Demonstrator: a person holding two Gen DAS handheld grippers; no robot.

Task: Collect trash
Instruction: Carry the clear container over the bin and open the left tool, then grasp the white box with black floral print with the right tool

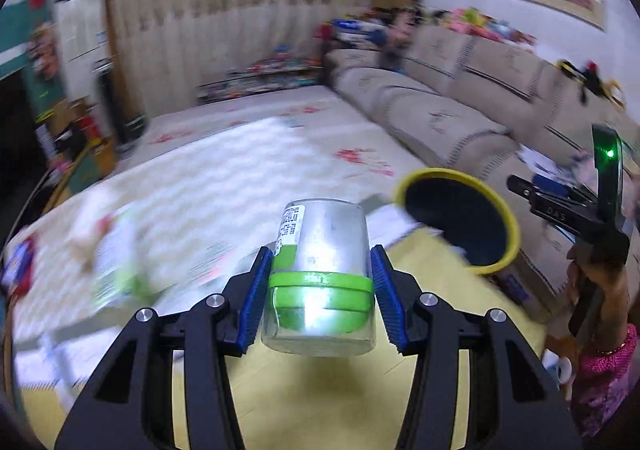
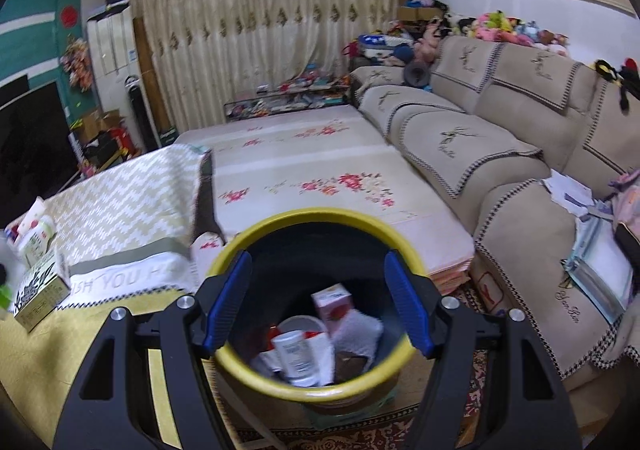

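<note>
My left gripper (image 1: 318,290) is shut on a clear plastic cup with green bands and a label (image 1: 320,274), held above the yellow table. The yellow-rimmed dark trash bin (image 1: 460,222) stands to its right and a little ahead. In the right wrist view my right gripper (image 2: 318,304) is open and empty, right above the bin's mouth (image 2: 320,220). Inside the bin lie a white bottle (image 2: 298,356), a pink carton (image 2: 334,306), a white tissue and other trash. The right gripper's body (image 1: 580,210) shows at the right of the left wrist view.
A yellow table (image 2: 36,350) holds a tissue box (image 2: 38,290), a zigzag cloth (image 2: 120,198) and packets (image 1: 116,250). A beige sofa (image 2: 500,154) runs along the right. A floral mat (image 2: 312,174) covers the floor ahead. A patterned rug (image 2: 480,382) lies under the bin.
</note>
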